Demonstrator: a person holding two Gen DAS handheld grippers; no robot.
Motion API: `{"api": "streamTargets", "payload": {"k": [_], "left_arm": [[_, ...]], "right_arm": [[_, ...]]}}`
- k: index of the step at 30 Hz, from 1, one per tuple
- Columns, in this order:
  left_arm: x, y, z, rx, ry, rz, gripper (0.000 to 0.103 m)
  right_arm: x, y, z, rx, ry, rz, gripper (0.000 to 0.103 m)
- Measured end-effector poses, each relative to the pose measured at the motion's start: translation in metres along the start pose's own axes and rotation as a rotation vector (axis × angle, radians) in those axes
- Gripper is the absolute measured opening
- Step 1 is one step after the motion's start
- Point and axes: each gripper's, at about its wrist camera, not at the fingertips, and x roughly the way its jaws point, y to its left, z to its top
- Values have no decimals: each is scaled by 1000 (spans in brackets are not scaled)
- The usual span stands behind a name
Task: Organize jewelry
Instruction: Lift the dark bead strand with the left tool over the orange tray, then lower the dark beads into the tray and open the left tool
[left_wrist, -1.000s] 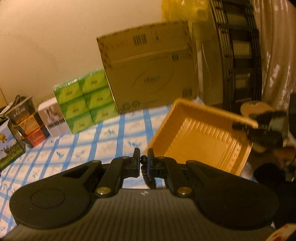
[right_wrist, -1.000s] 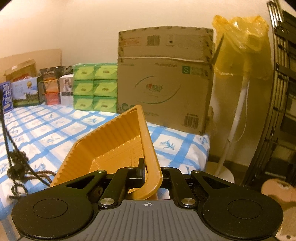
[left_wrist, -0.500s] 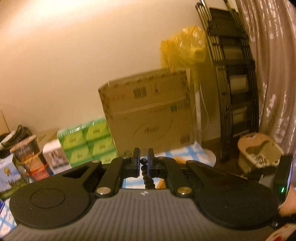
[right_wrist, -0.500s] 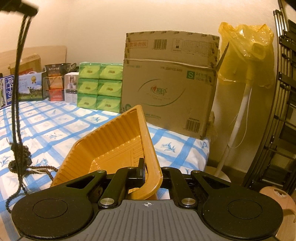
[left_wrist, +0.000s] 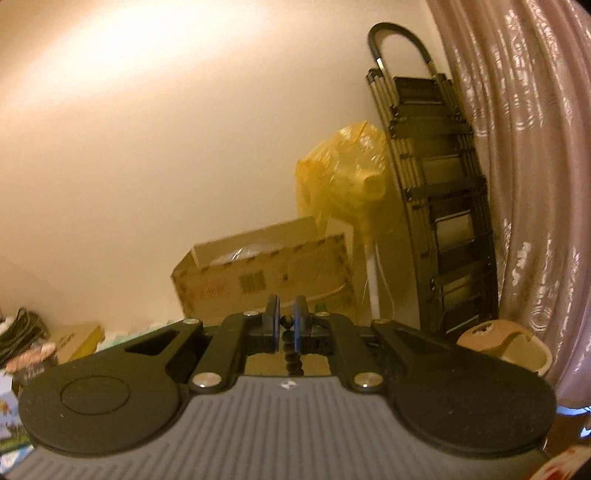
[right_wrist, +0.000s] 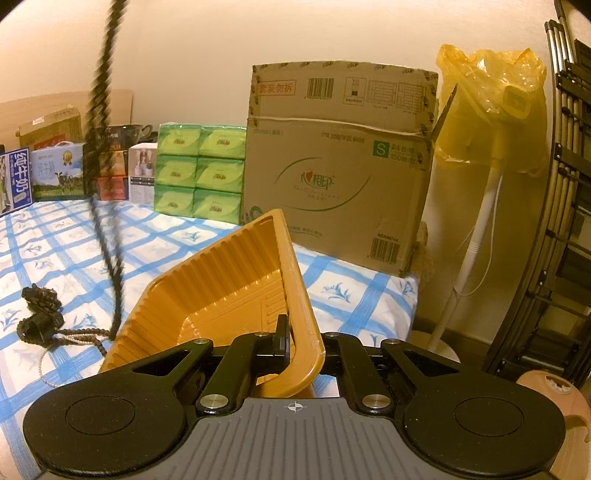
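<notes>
Judging by the dark beaded necklace (right_wrist: 99, 155) clenched in the raised left tool (left_wrist: 285, 325), lowering was best done slowly into the ribbed orange plastic tray (right_wrist: 221, 291) gripped by the right tool (right_wrist: 295, 339).

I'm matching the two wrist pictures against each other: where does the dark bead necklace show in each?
Left wrist: the bead necklace is pinched in the left claw, low centre, a short run hanging below.
Right wrist: it hangs as a blurred dark strand from the top left down toward the tablecloth, beside the orange tray.
Shared landmark: the cardboard box.
</notes>
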Motion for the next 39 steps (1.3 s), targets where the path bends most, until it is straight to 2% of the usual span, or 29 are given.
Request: {"api": "streamTargets", "payload": {"k": [4,8,12,20,31,39], "left_arm": [[11,-9,13,13,-11,-17,6],[25,-16,9,17,18,-30,6],[48,-25,-18,15,101,-43,6],[92,-30,-92,-51,279,-74,6],[120,-28,-153,-113,417,-90,6],[133,-29,-177,-150,474,-105,6]], "right_arm": [[-1,-1,-1,3,0,3,6],[-1,-3,-2,13,5,2,6],[0,-3,-4,13,11,1,6],[2,-9,-10,45,30,4,6],[3,-11,-10,50,37,2,6],[4,-11,-12,54,42,3,6]]}}
